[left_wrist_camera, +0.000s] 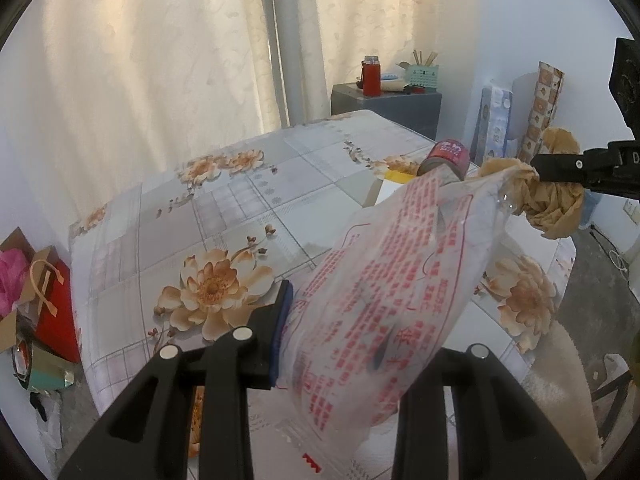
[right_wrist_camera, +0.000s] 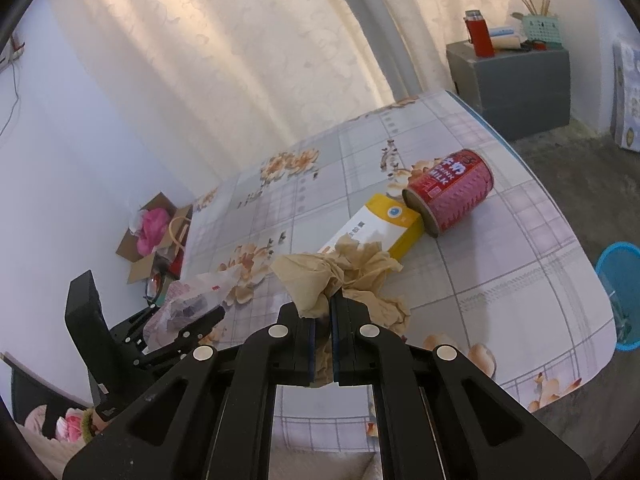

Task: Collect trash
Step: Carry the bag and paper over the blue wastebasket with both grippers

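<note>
My right hand-held gripper (right_wrist_camera: 323, 312) pinches the crumpled tissue (right_wrist_camera: 340, 276) above the counter (right_wrist_camera: 500, 280). My left hand-held gripper (left_wrist_camera: 340, 340) pinches the bag (left_wrist_camera: 392, 280), whose mouth lies just left of the tissue; can (right_wrist_camera: 450, 194) and box (right_wrist_camera: 380, 228) lie farther off.

Crumpled brown paper wad (right_wrist_camera: 340, 276) pinched aloft; red-printed plastic bag (left_wrist_camera: 384, 300) held.

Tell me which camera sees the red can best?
The right wrist view. There the red can lies on its side on the table, fully visible beside the yellow box. In the left wrist view, the plastic bag hides most of the can.
</note>
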{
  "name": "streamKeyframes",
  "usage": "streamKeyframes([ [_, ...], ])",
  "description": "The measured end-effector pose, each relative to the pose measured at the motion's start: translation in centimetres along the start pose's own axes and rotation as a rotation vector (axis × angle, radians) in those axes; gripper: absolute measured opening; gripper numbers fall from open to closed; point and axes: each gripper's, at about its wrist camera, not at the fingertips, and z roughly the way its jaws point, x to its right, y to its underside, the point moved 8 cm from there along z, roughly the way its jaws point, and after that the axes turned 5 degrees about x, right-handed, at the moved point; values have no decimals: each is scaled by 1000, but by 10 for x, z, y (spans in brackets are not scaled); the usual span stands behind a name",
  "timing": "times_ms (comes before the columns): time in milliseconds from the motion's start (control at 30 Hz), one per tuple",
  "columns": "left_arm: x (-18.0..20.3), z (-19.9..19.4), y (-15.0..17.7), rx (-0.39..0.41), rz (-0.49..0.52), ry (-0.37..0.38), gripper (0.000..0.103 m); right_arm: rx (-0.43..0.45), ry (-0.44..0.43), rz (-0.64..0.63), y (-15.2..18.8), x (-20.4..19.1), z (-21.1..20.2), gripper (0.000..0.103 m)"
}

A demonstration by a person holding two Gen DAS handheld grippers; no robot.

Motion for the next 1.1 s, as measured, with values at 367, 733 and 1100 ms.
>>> streamKeyframes([
  [367,17,-2,-10,17,56,-10,31,19,-4,20,2,14,-11,4],
  [733,45,0,-20,27,122,2,31,45,0,52,5,37,-29,4],
  [1100,98,11,-54,38,188,148,31,95,59,95,6,75,-63,4],
])
